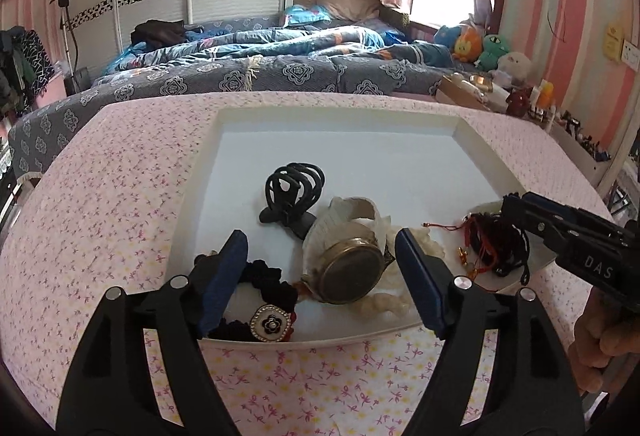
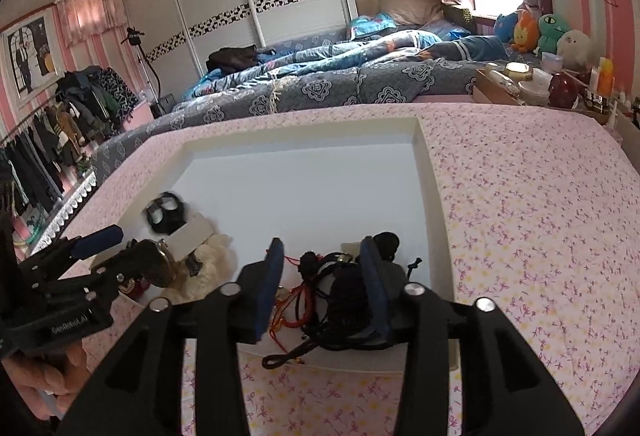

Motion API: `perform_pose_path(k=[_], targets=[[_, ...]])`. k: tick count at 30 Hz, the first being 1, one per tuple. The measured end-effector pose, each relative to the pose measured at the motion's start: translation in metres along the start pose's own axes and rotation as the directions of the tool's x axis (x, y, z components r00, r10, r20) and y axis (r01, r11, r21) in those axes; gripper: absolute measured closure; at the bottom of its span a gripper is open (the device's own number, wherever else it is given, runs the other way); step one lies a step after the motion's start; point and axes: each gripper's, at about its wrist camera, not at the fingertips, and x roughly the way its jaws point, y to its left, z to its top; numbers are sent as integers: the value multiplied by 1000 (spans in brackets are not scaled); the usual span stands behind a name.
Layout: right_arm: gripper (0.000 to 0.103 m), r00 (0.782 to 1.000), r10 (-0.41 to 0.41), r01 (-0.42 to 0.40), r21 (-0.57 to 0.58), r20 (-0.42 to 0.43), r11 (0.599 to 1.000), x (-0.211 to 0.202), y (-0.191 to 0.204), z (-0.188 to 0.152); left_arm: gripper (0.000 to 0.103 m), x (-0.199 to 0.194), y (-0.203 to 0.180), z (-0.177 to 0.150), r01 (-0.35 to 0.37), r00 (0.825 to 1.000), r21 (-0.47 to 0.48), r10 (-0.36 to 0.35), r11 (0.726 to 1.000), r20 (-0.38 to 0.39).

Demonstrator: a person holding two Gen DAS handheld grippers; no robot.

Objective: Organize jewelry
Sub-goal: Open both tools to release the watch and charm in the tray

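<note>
A white tray point(image 1: 340, 111) on the pink floral cloth holds the jewelry. My left gripper point(image 1: 322, 276) is open over the tray's near edge, straddling a brass watch point(image 1: 352, 274) on a white lace band without touching it. A black scrunchie point(image 1: 272, 288) with a flower charm point(image 1: 270, 323) lies by its left finger, and a black claw clip point(image 1: 294, 191) sits farther in. My right gripper point(image 2: 324, 286) is open too, with a tangle of black and red cords point(image 2: 340, 288) lying loose between its fingers. From the left wrist view it point(image 1: 516, 207) hovers over those cords point(image 1: 496, 248).
A cream scrunchie point(image 1: 422, 238) lies beside the watch. Past the table is a bed with a blue quilt point(image 1: 280, 47), plush toys point(image 1: 480, 47) and a shelf of bottles point(image 2: 560, 83) at the right. A clothes rack point(image 2: 60, 123) stands at the left.
</note>
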Motion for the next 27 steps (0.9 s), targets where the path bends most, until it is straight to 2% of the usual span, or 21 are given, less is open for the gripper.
perform_pose_path(k=[3,9,12,27], targets=[[52,1000,24,-24,11,4,1000,-2,-2,1,24,-5,2,1,14,1000,-8,-14,1000,13],[46,999,43,-43,4,19,999,-7,-1,3,20,-13,5,1,42,999,-17,-42,999,28],[44,998,51,-52,4,26,999,-8,-2,4,17,-17,8,2,80,996,-36,-78,996,37],[43,998,52,-53,19,45,998,-17,-7,6,15,-33,3,7,113,990,-32,-110,993,86]])
